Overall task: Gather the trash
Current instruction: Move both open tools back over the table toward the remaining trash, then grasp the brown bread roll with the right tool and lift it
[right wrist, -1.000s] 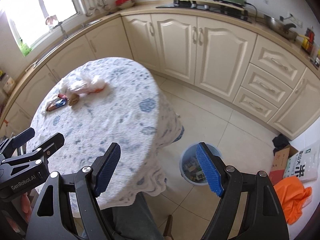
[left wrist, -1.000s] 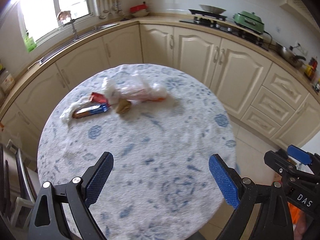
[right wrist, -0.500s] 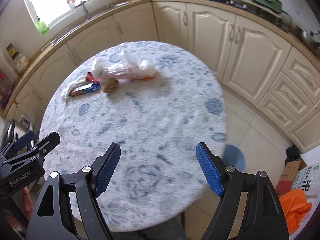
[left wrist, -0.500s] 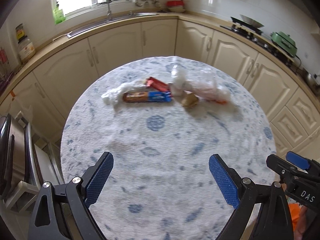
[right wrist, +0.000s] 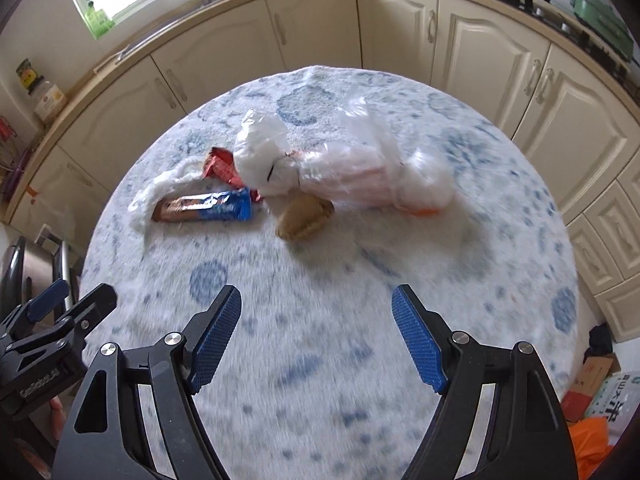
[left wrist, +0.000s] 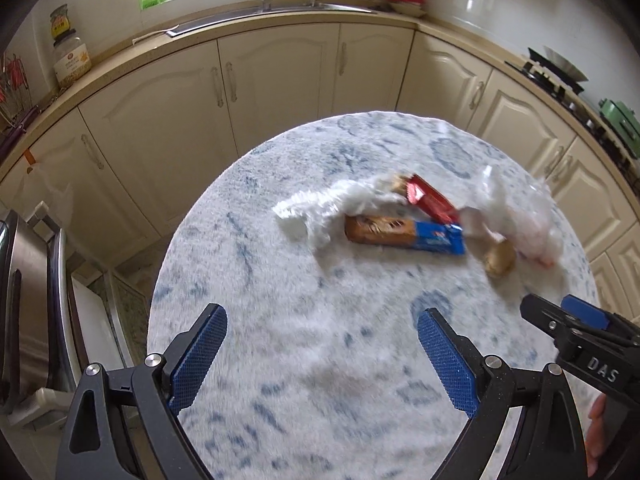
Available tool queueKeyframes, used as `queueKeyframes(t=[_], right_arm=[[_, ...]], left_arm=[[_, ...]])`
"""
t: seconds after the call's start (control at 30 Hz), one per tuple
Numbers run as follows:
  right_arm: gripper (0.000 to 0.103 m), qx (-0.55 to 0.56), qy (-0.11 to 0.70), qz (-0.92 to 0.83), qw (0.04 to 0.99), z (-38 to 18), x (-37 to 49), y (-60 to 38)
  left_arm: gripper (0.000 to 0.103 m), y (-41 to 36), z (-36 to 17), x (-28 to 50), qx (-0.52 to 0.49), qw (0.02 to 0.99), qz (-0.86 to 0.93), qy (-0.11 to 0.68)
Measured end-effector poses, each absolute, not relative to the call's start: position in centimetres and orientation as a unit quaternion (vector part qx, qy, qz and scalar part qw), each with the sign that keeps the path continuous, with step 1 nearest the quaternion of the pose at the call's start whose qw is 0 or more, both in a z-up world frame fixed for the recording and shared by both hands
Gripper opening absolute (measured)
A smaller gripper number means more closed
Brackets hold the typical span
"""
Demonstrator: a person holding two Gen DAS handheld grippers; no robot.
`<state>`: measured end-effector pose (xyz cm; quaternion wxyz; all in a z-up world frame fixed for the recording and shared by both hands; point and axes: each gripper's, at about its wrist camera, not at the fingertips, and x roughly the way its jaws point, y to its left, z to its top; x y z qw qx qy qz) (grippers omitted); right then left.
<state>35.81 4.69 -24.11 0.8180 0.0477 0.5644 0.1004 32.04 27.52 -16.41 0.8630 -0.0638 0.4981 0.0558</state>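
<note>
Your left gripper (left wrist: pixel 322 350) and right gripper (right wrist: pixel 316 334) hover spread and empty above the round surface (right wrist: pixel 320 360), where a biscuit packet (right wrist: pixel 204 207), red wrapper (right wrist: pixel 219 166) and crumpled plastic bag (right wrist: pixel 352 168) lie clustered.

- Left gripper (left wrist: pixel 322 354): matte black triangular arms with cut-outs, silver round screw heads at the joints.
- Its fingers (left wrist: pixel 448 364) carry blue pads with a fine cross-hatched grip texture.
- Right gripper (right wrist: pixel 316 340): the same black frame, silver screws and blue textured pads.
- Seen from the side, each body bears a blue clip; white lettering reads "DAS" on one, and what looks like "GenRobot.AI", blurred, on the other.
</note>
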Motion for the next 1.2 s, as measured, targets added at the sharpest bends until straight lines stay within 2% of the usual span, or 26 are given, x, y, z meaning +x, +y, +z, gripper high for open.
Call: queueKeyframes(t=[0.23, 0.3, 0.37, 0.77, 1.2], right_arm=[[0.070, 0.049, 0.583, 0.088, 0.806, -27.0, 39.8, 6.5], [0.049, 0.039, 0.585, 0.084, 0.806, -27.5, 40.2, 6.8], [0.042, 0.032, 0.577, 0.084, 0.812, -27.5, 40.4, 7.1], [0.039, 0.042, 0.572, 0.123, 0.810, -26.0, 37.0, 4.5], [0.039, 0.075, 0.541, 0.063, 0.835, -22.8, 34.7, -6.4]], left_arm=[[0.094, 28.9, -19.3, 36.1, -0.075, 0.855, 0.046, 0.511], [0.094, 29.0, -19.9, 36.7, -0.077, 0.853, 0.043, 0.514], [0.094, 28.7, -20.4, 37.1, -0.078, 0.851, 0.040, 0.518], [0.094, 25.6, -19.0, 35.6, -0.078, 0.856, 0.030, 0.510], [0.094, 17.2, -17.7, 35.8, -0.088, 0.852, -0.017, 0.515]])
